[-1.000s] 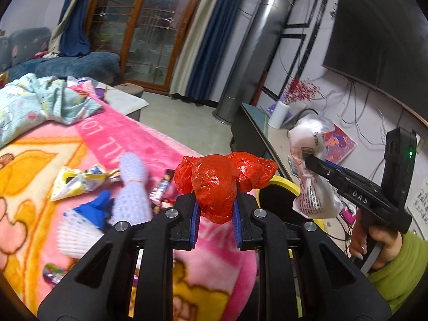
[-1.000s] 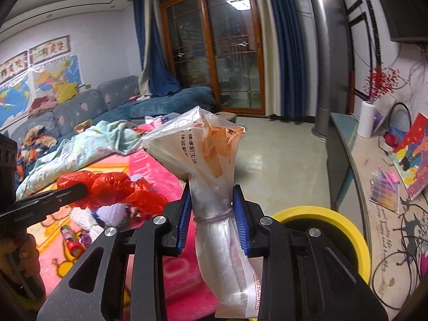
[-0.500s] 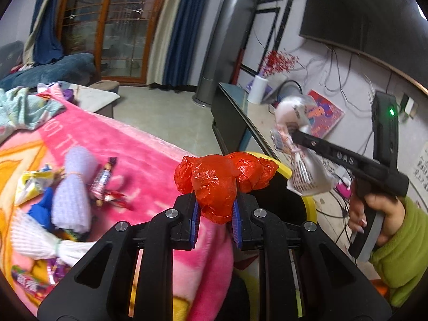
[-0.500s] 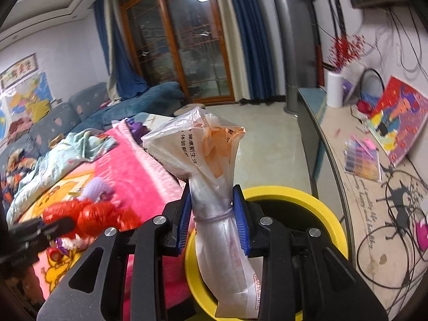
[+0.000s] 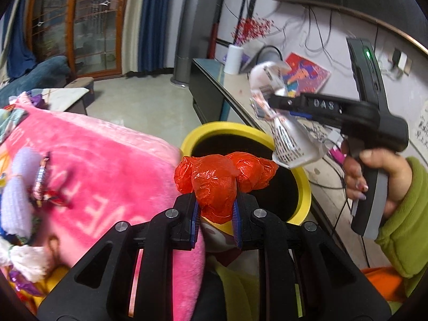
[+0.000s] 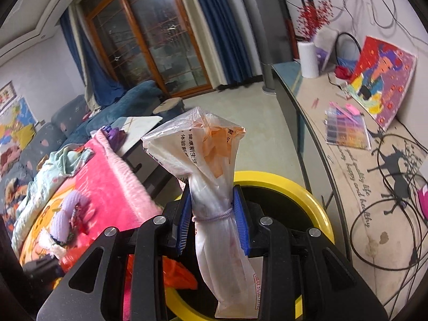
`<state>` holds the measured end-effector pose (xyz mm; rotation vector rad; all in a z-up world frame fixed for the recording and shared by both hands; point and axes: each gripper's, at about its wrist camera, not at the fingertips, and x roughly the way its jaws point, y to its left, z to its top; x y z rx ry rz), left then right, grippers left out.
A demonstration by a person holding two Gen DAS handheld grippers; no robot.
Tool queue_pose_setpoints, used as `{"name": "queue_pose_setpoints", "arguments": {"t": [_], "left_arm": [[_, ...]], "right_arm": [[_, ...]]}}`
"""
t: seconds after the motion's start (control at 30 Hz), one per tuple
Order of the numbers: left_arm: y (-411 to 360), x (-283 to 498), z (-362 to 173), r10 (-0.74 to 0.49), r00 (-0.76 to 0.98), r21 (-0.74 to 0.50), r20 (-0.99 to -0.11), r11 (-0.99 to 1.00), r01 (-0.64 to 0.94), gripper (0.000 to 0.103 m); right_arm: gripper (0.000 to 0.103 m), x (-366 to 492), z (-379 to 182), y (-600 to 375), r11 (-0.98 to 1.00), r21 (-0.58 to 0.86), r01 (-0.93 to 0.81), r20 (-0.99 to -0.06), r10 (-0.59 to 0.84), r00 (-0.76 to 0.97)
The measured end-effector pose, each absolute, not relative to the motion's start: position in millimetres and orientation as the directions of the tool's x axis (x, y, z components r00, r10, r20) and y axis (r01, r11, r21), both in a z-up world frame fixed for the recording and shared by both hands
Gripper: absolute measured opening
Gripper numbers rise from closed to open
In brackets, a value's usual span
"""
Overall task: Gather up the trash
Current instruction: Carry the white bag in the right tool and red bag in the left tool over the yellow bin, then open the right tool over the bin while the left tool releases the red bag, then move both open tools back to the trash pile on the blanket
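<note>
The left gripper had its jaws clamped on a crumpled red plastic bag, which hung at the near edge of the round yellow-rimmed bin beside the pink plush blanket. The right gripper had its jaws closed on a clear printed plastic bag tied with a thin band, held upright over the same bin's rim.

To drop both well, each bundle should sit fully over the dark opening before release; the red bag looked only partly past the rim, though the fisheye made that hard to judge. The clear bag's long tail would probably need lowering into the opening first, so it does not drape over the edge. More wrappers and a pale purple knitted bundle lay on the blanket.
</note>
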<state>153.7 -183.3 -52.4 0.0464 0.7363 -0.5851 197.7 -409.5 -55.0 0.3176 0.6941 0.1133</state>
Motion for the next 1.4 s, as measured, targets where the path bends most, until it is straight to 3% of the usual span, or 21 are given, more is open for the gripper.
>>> {"name": "queue_pose_setpoints", "arguments": {"t": [0.13, 0.2, 0.27, 0.4, 0.47, 0.63, 0.87, 1.4], "left_arm": [[-199.9, 156.6, -60.3, -0.484, 0.572, -0.143, -0.663, 0.831, 0.538, 0.014], [-207.0, 159.3, -63.4, -0.472, 0.571, -0.128, -0.672, 0.833, 0.539, 0.019], [-211.1, 163.3, -65.2, -0.466, 0.567, -0.127, -0.679, 0.835, 0.535, 0.040], [-211.2, 166.5, -67.4, -0.462, 0.573, -0.129, -0.677, 0.841, 0.526, 0.055], [-208.9, 166.0, -65.9, -0.465, 0.574, -0.143, -0.674, 0.845, 0.516, 0.073], [-196.5, 162.2, -54.8, -0.458, 0.616, -0.155, -0.641, 0.863, 0.481, 0.091], [-174.1, 155.4, -37.2, -0.435, 0.681, -0.166, -0.589, 0.890, 0.425, 0.092], [-97.2, 137.0, -10.1, -0.292, 0.818, -0.161, -0.495, 0.956, 0.244, 0.092]], "right_arm": [[0.031, 200.8, -64.8, -420.0, 0.937, 0.347, 0.035, -0.630, 0.205, 0.749], [0.034, 202.6, -69.0, -425.2, 0.932, 0.357, 0.057, -0.640, 0.201, 0.741], [0.042, 203.9, -73.1, -429.1, 0.928, 0.363, 0.077, -0.651, 0.194, 0.734], [0.045, 203.9, -79.1, -438.1, 0.925, 0.365, 0.111, -0.660, 0.172, 0.732], [0.048, 202.6, -79.4, -439.9, 0.926, 0.356, 0.126, -0.661, 0.154, 0.735], [0.052, 198.9, -71.2, -434.8, 0.939, 0.322, 0.117, -0.638, 0.124, 0.760], [0.062, 186.6, -48.1, -403.3, 0.969, 0.248, 0.025, -0.573, 0.125, 0.810], [0.067, 159.0, -16.0, -327.2, 0.965, 0.200, -0.173, -0.507, 0.252, 0.825]]}}
